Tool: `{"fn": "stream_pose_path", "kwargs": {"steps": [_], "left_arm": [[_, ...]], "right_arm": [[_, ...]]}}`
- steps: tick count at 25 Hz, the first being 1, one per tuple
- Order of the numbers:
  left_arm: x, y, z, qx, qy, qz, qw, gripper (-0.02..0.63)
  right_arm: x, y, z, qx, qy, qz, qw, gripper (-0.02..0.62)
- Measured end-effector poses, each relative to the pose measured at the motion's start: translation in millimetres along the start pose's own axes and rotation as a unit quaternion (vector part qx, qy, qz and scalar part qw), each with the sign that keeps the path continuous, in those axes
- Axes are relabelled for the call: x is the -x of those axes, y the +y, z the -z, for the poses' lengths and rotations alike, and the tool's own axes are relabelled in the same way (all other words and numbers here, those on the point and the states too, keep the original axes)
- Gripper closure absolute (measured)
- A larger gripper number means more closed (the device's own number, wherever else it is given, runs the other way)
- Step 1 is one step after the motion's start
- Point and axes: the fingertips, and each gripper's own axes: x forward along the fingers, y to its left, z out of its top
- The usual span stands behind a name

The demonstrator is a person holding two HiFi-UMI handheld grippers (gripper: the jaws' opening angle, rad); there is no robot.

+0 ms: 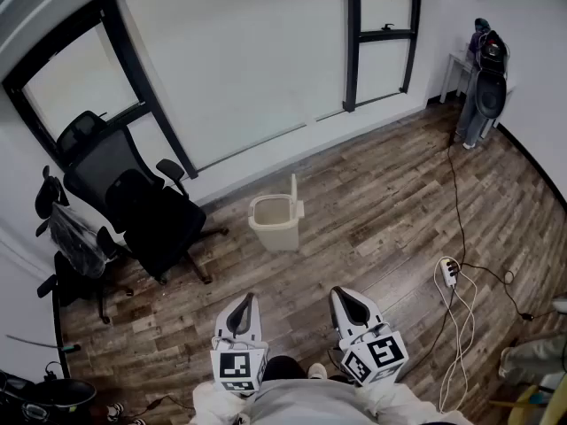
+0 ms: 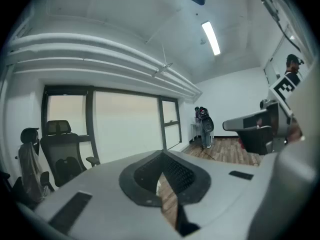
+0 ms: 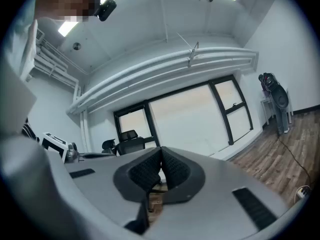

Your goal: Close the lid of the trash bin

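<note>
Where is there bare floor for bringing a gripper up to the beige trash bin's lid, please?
The wooden floor is bare on the near side of the beige plastic trash bin, and to its right as far as the white power strip. Crowded: the black office chair stands close on the bin's left, and cables trail by the strip.

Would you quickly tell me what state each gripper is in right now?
Left gripper: shut, empty.
Right gripper: shut, empty.
</note>
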Motion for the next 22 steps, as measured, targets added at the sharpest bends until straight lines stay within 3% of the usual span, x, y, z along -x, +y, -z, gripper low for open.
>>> {"fn": "stream_pose_path", "kwargs": {"steps": [8,15,22], "left_arm": [[-51.3,10.8,11.1,0.010,0.013,0.011,0.9998,0.598],[-140.0,63.4,27.9,0.016,0.025,0.016,0.9994,0.598],[-246.7,142.4,21.1,0.000,0.034,0.025,0.9991,0.598]], "right_arm": [[-43.3,-26.3,6.2,-0.005,0.005,-0.004,1.000,0.571],[-135.8,-60.4,5.9,-0.008,0.000,-0.008,1.000,0.572],[-263.6,-77.9,-25.4,0.094,-0.011,0.003,0.996,0.572]]}}
